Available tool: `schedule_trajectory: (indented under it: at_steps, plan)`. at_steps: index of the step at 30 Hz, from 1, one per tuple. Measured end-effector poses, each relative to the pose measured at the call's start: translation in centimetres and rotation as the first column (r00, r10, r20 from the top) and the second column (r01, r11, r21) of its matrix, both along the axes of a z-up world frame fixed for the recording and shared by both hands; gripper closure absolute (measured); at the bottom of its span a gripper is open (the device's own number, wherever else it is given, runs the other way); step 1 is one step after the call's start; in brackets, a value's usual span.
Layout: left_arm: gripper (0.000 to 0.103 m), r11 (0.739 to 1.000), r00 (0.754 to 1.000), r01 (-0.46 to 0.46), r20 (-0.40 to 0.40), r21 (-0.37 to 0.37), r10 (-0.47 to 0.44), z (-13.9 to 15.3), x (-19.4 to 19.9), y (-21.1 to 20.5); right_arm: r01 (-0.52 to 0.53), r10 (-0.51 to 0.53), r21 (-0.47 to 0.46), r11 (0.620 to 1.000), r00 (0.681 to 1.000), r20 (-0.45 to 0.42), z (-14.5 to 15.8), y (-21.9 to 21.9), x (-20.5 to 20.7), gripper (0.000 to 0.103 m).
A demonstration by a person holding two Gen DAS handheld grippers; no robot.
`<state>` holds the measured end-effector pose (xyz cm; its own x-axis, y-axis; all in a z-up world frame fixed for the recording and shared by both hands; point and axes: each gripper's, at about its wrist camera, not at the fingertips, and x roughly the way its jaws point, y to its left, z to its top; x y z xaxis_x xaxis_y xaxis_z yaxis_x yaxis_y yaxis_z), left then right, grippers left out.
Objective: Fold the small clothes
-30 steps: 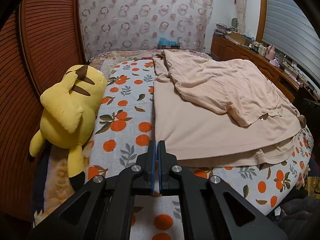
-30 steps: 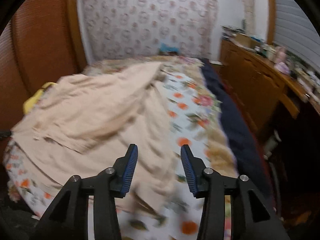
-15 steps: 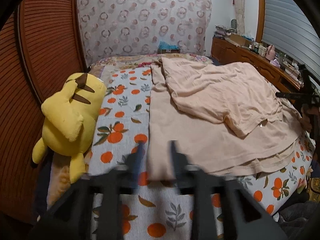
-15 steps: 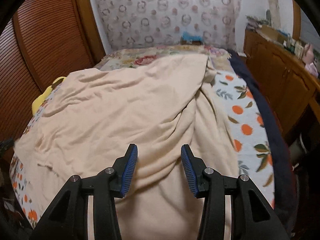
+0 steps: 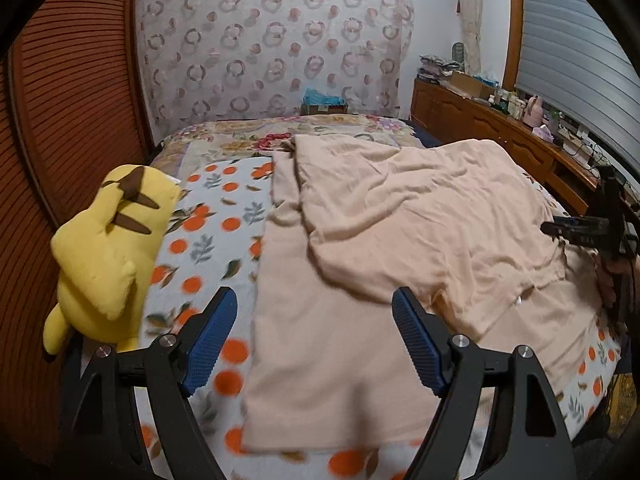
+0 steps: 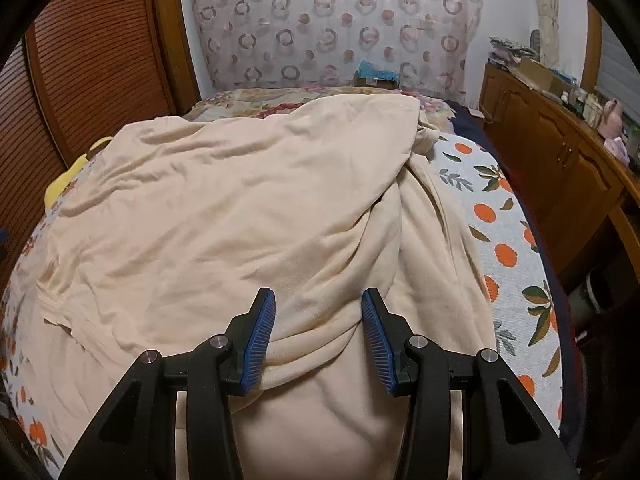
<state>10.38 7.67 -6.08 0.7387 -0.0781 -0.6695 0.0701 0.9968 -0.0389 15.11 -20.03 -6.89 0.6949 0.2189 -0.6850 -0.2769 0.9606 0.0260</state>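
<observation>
The left gripper [image 5: 312,344] is opening its fingers wide right now, nothing pinched between them — the near edge of the peach garment [image 5: 360,320] is just lying flat on the bed [image 5: 208,240] below. The right gripper [image 6: 318,340] is holding its fingers about half open, hovering over a bunched ridge of the same cloth without gripping it. Garment's sprawling across the orange-print bed, one side already flopped over the middle, so I'm guessing we're between folds. Next move is probably needing both grippers pinching fresh edges and carrying them across evenly. A yellow plush toy [image 5: 108,248] is sitting off to the side, out of the way.
</observation>
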Motion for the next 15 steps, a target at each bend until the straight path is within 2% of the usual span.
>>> schedule_trajectory:
  at_steps: [3, 8, 9, 11, 14, 15]
  plan:
    - [0.023, 0.999, 0.999, 0.019, -0.026, -0.031, -0.02, -0.5, 2.0, -0.8, -0.001, 0.001, -0.024, 1.0, 1.0, 0.003, 0.0, 0.3, 0.0, 0.056]
    - [0.024, 0.998, 0.996, 0.044, -0.075, -0.042, -0.047, -1.4, 4.3, -1.6, -0.003, 0.004, -0.049, 0.999, 1.0, 0.007, 0.0, 0.5, 0.1, 0.056]
    - [0.028, 0.999, 0.995, 0.042, -0.091, -0.033, -0.045, -1.7, 4.8, -1.7, -0.007, 0.007, -0.045, 0.999, 1.0, 0.006, 0.0, 0.3, 0.3, 0.056]
    - [0.042, 0.999, 0.992, 0.042, -0.119, -0.016, -0.044, -2.3, 5.5, -1.9, -0.01, 0.01, -0.035, 0.999, 1.0, 0.005, 0.0, 0.0, 0.4, 0.056]
    - [0.052, 0.998, 0.985, 0.056, -0.161, -0.006, -0.057, -3.3, 6.6, -2.2, -0.015, 0.015, -0.016, 1.0, 1.0, 0.003, 0.0, -0.4, 0.5, 0.056]
    - [0.052, 0.999, 0.984, 0.053, -0.171, -0.003, -0.052, -3.6, 6.8, -2.1, -0.016, 0.016, -0.007, 1.0, 1.0, 0.002, 0.0, -0.5, 0.5, 0.056]
